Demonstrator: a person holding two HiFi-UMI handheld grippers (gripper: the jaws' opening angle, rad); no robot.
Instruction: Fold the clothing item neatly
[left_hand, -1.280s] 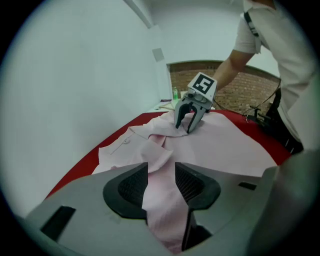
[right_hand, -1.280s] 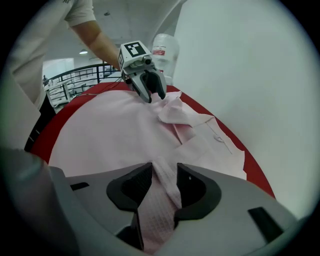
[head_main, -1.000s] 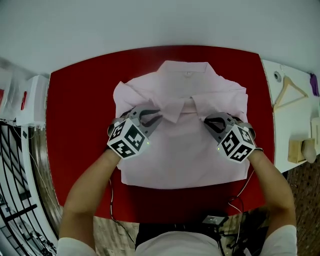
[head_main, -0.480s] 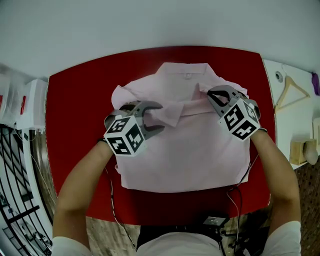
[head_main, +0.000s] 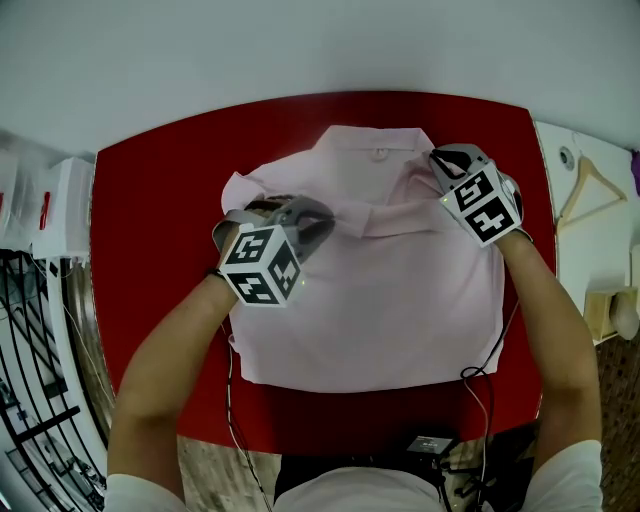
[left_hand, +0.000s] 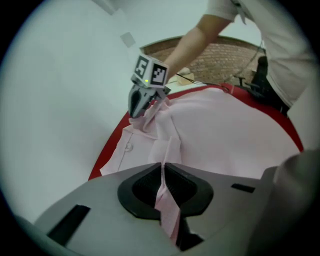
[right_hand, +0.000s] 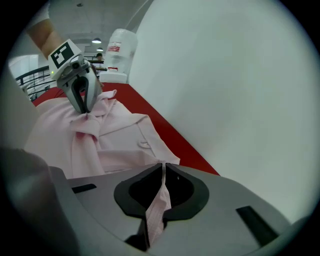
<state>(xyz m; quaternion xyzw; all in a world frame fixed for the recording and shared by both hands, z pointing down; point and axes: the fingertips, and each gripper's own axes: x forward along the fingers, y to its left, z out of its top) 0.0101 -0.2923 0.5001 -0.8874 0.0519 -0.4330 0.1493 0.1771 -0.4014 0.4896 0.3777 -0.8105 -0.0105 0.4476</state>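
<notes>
Shirt (head_main: 370, 300) is spread flat on red worktop (head_main: 150, 220), collar at far side from person. Thin fold of fabric beside collar is pinched by left gripper (head_main: 318, 218); its jaws have just been closing and are now pressed on cloth. Fabric at shirt's far right shoulder is pinched by right gripper (head_main: 441, 158), jaws pressed together on narrow pink strip.

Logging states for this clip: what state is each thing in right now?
pink shirt: spread flat on the red table, pinched at two spots.
left gripper: jaws have just been closing, now shut on the shirt's collar.
right gripper: shut on the shirt's far right corner.
wooden hanger: lying aside, empty.
</notes>
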